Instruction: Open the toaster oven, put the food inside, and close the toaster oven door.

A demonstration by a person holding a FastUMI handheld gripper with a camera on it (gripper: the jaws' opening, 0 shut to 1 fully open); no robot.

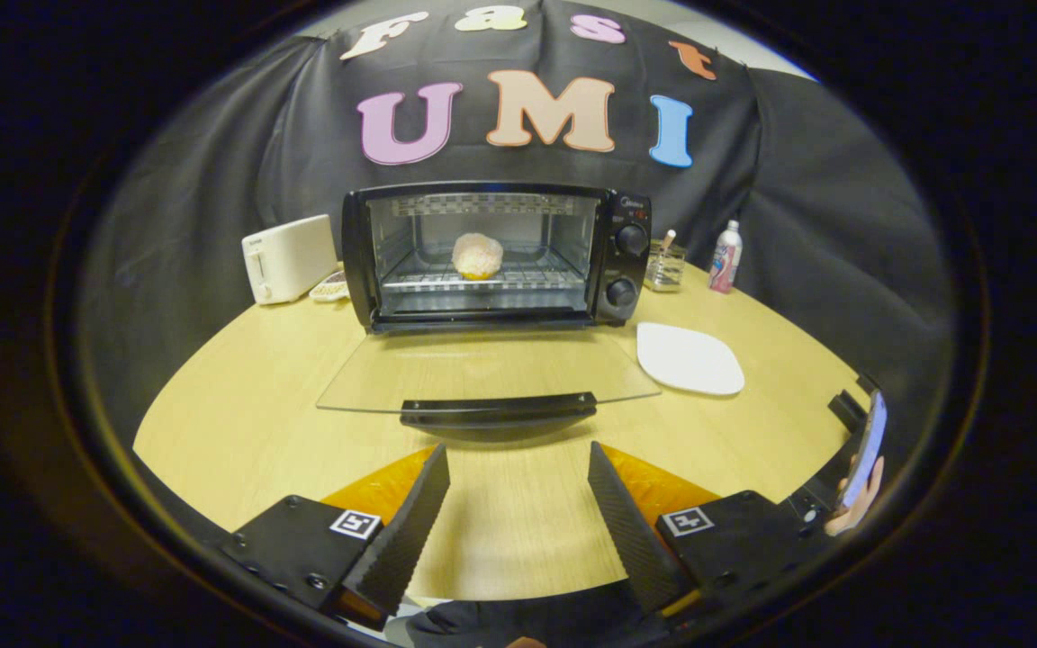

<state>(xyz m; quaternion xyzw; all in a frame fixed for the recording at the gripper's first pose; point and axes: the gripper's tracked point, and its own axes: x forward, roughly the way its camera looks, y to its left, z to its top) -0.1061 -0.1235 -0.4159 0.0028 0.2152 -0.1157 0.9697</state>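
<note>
Jaws stand released on the gripper (518,504), holding nothing, near the black handle (498,409) of the lowered glass door (482,371). Farther off, the round pale bun (477,256) sits on the rack inside the black toaster oven (496,256). By my judgement only closing remains.

You see even, moderately bright overhead light. The table (239,423) shows soft sheen and the glass door (482,373) faint reflections. Focus stays sharp at centre. Fisheye distortion bends the edges, where the light dims and detail softens.
</note>
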